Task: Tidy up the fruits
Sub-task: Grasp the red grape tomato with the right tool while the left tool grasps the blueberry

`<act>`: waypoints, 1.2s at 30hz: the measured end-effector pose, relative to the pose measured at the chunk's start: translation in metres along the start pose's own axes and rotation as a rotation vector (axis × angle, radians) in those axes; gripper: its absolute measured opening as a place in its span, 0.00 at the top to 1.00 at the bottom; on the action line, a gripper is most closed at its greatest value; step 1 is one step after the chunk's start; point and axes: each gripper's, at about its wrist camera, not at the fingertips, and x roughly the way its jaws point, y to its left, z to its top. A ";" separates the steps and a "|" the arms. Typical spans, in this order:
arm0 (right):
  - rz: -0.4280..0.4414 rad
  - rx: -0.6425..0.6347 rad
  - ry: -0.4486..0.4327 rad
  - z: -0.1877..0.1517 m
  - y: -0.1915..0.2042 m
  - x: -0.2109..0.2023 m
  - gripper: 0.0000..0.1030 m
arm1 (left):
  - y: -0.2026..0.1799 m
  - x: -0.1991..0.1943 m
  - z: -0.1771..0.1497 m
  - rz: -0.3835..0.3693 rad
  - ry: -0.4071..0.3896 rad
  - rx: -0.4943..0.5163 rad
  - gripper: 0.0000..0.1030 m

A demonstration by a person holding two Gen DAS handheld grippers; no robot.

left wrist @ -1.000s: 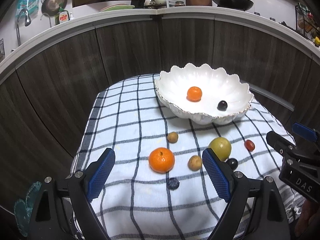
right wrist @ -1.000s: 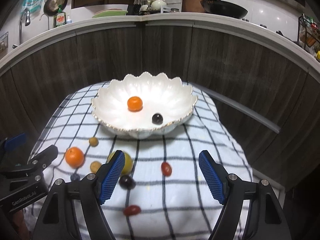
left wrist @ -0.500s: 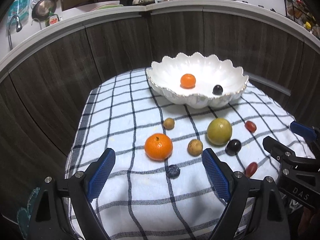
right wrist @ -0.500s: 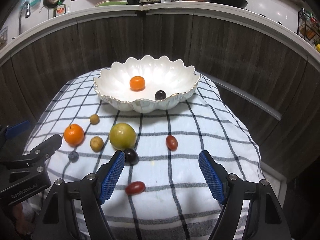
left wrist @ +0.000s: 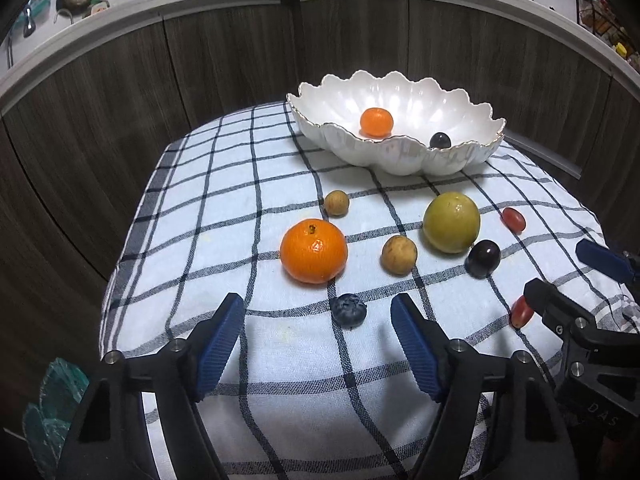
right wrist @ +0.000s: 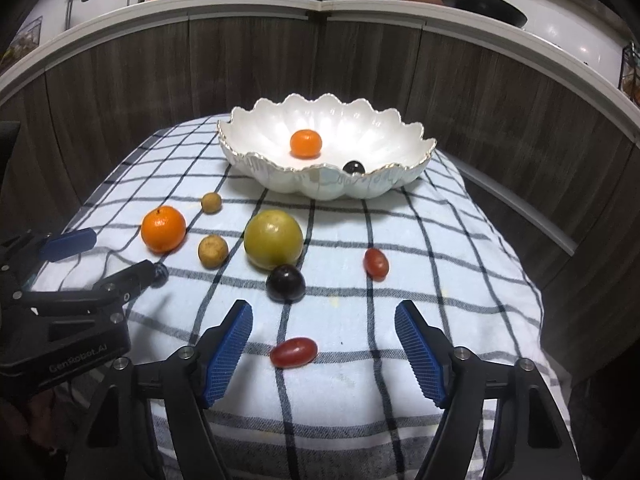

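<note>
A white scalloped bowl (left wrist: 404,160) (right wrist: 256,160) at the back of the checked cloth holds a small orange (left wrist: 376,122) and a dark grape (left wrist: 440,141). On the cloth lie a big orange (left wrist: 313,251) (right wrist: 163,228), a green fruit (left wrist: 451,222) (right wrist: 273,239), two small tan fruits (left wrist: 399,254) (left wrist: 336,202), a blueberry (left wrist: 350,310), a dark plum (right wrist: 285,282) and two red grapes (right wrist: 293,352) (right wrist: 376,263). My left gripper (left wrist: 318,342) is open, just short of the blueberry. My right gripper (right wrist: 323,350) is open around the near red grape.
Dark wood cabinet fronts (left wrist: 240,60) curve behind the table under a white counter with kitchenware. The cloth (left wrist: 224,208) drops off at its left and right edges. A teal object (left wrist: 48,412) lies low at the left.
Both grippers have come lower and closer over the cloth. The blueberry now lies between the left fingers' tips, and the near red grape between the right ones. Both stay open.
</note>
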 end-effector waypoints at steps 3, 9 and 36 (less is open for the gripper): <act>0.006 -0.001 0.020 -0.003 0.000 0.004 0.36 | -0.002 0.005 0.000 -0.009 0.015 0.005 0.34; 0.028 0.015 0.063 -0.007 -0.001 0.012 0.41 | -0.006 0.014 -0.002 -0.019 0.043 0.018 0.41; 0.134 0.044 0.142 -0.014 0.000 0.032 0.71 | -0.016 0.028 -0.002 -0.065 0.073 0.039 0.78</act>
